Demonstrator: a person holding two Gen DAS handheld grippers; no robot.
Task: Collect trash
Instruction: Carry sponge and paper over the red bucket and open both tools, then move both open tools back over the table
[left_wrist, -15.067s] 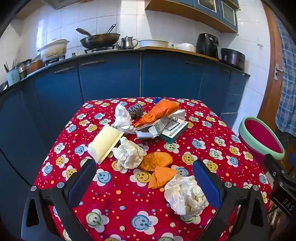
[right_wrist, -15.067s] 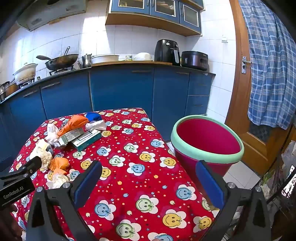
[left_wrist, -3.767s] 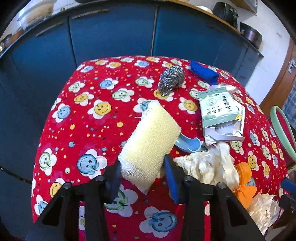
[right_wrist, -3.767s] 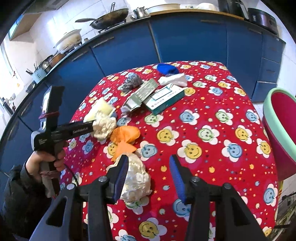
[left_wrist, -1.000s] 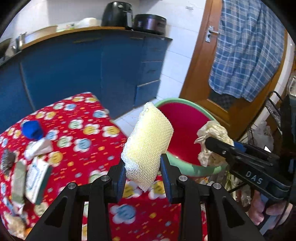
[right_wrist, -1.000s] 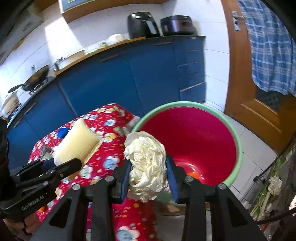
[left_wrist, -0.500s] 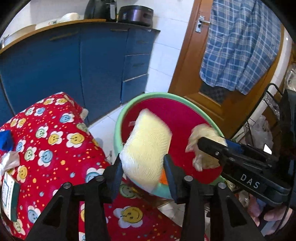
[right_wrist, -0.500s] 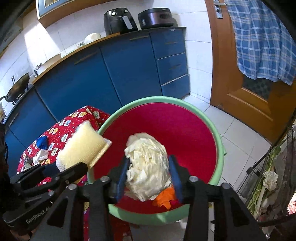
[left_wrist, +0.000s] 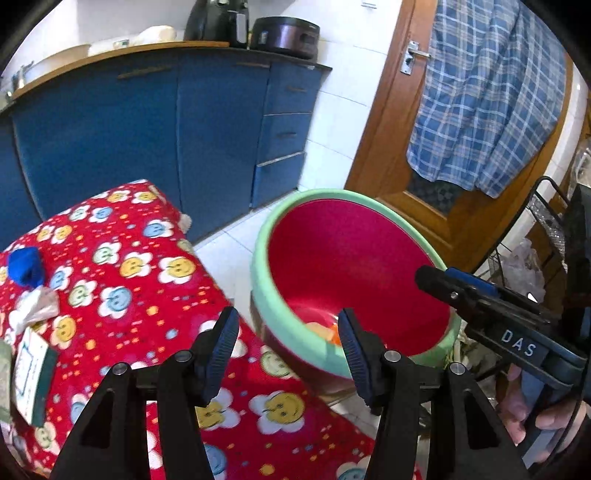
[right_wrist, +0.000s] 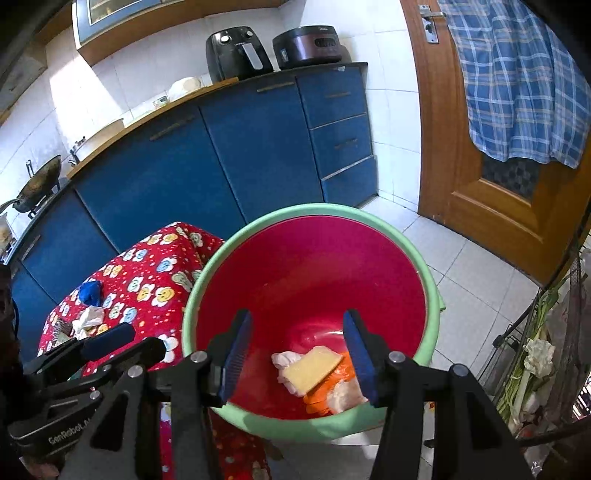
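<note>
A red bin with a green rim (right_wrist: 229, 254) (left_wrist: 295, 343) stands on the floor beside the table. At its bottom lie the yellow sponge (right_wrist: 314, 369), crumpled white paper (right_wrist: 286, 362) and orange scraps (right_wrist: 321, 397). My right gripper (right_wrist: 297, 358) hangs over the bin, jaws opening with nothing between them. My left gripper (left_wrist: 282, 347) is above the bin's near rim and the table corner, jaws also opening and empty. Each gripper shows in the other's view: the right gripper (left_wrist: 458, 288) at the bin's right edge, the left gripper (right_wrist: 107, 339) over the table.
The red smiley tablecloth (left_wrist: 122, 266) still carries a blue cloth (left_wrist: 24, 266), a white wrapper (left_wrist: 35, 306) and a green-edged box (left_wrist: 31, 373). Blue cabinets (left_wrist: 147, 125) stand behind. A wooden door (right_wrist: 487, 192) with a checked cloth is at the right, a wire rack (left_wrist: 546, 221) nearby.
Both grippers let go over the bin. The sponge and the crumpled paper dropped out of the jaws and now lie at the bin's bottom. Both jaws have spread apart.
</note>
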